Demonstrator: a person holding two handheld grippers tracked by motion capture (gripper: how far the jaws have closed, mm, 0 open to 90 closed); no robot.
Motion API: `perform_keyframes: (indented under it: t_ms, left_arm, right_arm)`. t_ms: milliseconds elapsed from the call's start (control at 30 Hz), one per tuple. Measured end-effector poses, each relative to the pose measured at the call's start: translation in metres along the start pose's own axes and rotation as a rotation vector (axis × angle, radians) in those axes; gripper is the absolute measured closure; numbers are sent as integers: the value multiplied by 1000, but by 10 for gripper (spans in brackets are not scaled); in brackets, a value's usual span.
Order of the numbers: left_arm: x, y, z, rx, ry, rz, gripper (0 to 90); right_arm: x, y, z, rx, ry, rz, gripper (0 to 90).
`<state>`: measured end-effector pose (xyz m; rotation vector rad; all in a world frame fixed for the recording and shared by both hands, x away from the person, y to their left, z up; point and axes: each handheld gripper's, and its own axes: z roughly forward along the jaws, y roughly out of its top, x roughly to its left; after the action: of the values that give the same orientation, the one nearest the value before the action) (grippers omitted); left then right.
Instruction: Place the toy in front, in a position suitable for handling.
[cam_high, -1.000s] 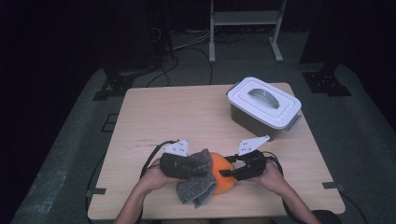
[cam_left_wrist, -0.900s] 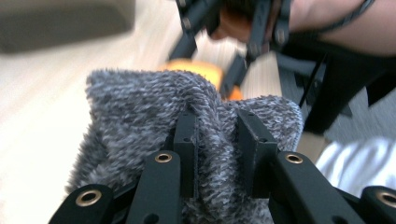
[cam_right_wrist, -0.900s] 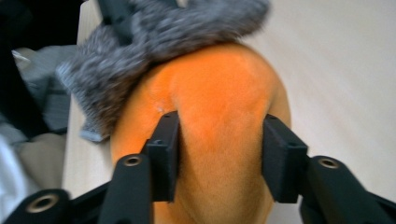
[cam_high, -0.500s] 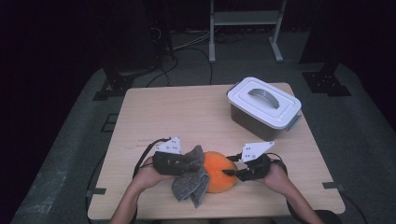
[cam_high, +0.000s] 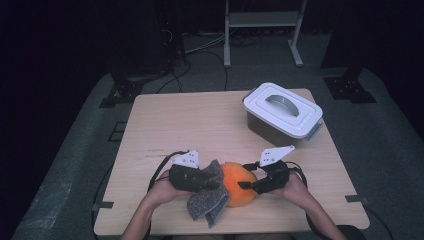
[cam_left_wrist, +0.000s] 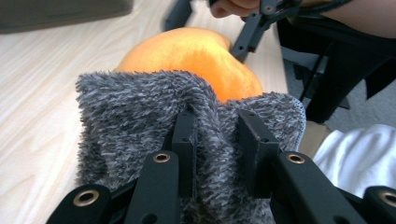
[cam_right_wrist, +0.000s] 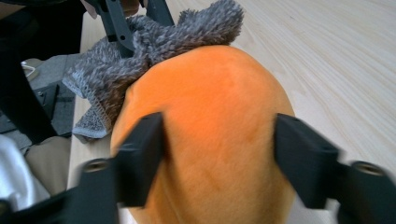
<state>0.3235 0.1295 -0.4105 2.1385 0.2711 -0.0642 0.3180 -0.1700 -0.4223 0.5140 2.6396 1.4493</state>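
Clearly the work in hand is a two-handed job on the orange plush (cam_high: 239, 184) and the grey fuzzy sock-like cloth (cam_high: 206, 200), both lying at the lower centre of the high view, close to the table's (cam_high: 200, 125) near edge.

Nearest the bottom of that frame, the left gripper (cam_high: 192, 179) is clenched on a bunched fold of the cloth; its own view shows the two black jaws pinching the grey pile tight, with the plush rising just behind it in the upper middle of the frame. To the right of it, the right gripper (cam_high: 247, 185) straddles the plush. In its own view the jaws sit against either flank of the orange body, and they have just been opening a little, with the plush between them; whether the pads press firmly enough to count as a grasp I cannot tell.

My judgement: the cloth is partway on or off the plush, touching its left side and bunched there. The next move calls for a steady hold on the plush while the left hand draws the cloth along it, keeping the fabric from snagging.

Farther back, at the upper right of the table, a white lidded box (cam_high: 281, 111) stands well apart.
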Motion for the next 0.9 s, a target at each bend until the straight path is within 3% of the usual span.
perform_keyframes:
  t_ms: [67, 200, 267, 300, 367, 467, 567, 633, 667, 767, 900]
  left_arm:
    - [1, 2, -5, -17, 29, -2, 708]
    - [0, 9, -17, -100, 57, 5, 711]
    - [-1, 11, -18, -96, 60, 13, 709]
    - [-1, 9, -15, -71, 70, 18, 709]
    - [0, 5, -10, -44, 61, 13, 708]
    - [-1, 3, -6, -46, 37, 9, 709]
    - [-8, 6, -1, -35, -29, 52, 709]
    - [-12, 7, 3, -21, -56, 74, 707]
    - [-12, 8, 4, -13, -45, 73, 704]
    - [-7, 6, 0, -14, -37, 54, 704]
    - [0, -3, -5, -2, -11, 24, 703]
  right_arm:
    - [5, 2, -2, -29, -28, -62, 579]
    - [13, 11, -3, -100, -63, -132, 600]
    - [16, 14, 0, -94, -56, -167, 596]
    - [17, 13, 3, -77, -53, -176, 590]
    - [16, 11, 5, -57, -47, -165, 547]
    - [10, 10, 0, -44, -8, -103, 406]
    - [8, 11, -6, -77, 2, -76, 315]
    - [7, 11, -2, -51, 13, -56, 275]
    - [7, 10, 2, -17, 20, -49, 291]
    - [7, 5, 5, -4, 23, -38, 396]
    - [10, 3, 0, 24, 10, -74, 487]
